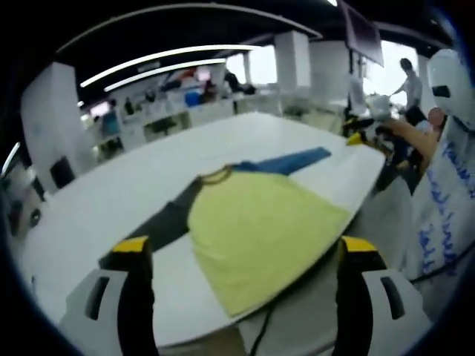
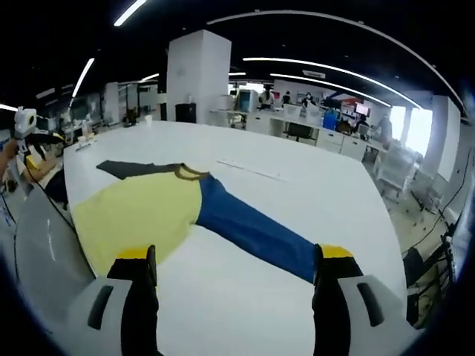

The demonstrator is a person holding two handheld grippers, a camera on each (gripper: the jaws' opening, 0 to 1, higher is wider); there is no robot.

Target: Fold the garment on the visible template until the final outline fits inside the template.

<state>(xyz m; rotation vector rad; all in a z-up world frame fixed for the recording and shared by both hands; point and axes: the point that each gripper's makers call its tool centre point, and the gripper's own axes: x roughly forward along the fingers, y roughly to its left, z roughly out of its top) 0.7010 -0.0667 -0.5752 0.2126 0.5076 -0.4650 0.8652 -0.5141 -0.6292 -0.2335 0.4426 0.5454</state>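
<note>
A long-sleeved garment lies flat on the white table point(image 1: 111, 193). Its yellow body point(image 1: 260, 230) reaches toward the near edge, a dark grey sleeve point(image 1: 167, 219) runs left and a blue sleeve point(image 1: 293, 161) runs far right. My left gripper point(image 1: 246, 246) hovers open above the yellow hem, holding nothing. In the right gripper view the blue sleeve point(image 2: 252, 230) points at me, with the yellow body point(image 2: 137, 211) and the grey sleeve point(image 2: 133, 169) beyond. My right gripper point(image 2: 236, 256) is open just above the blue cuff. The other gripper point(image 2: 31, 152) shows at the far left.
A person in white point(image 1: 445, 193) stands at the table's right end, holding a yellow-tipped gripper point(image 1: 361, 136). A thin pale strip point(image 2: 252, 170) lies on the table past the collar. Desks, chairs and pillars fill the office behind. A cable point(image 1: 260, 334) hangs below the near edge.
</note>
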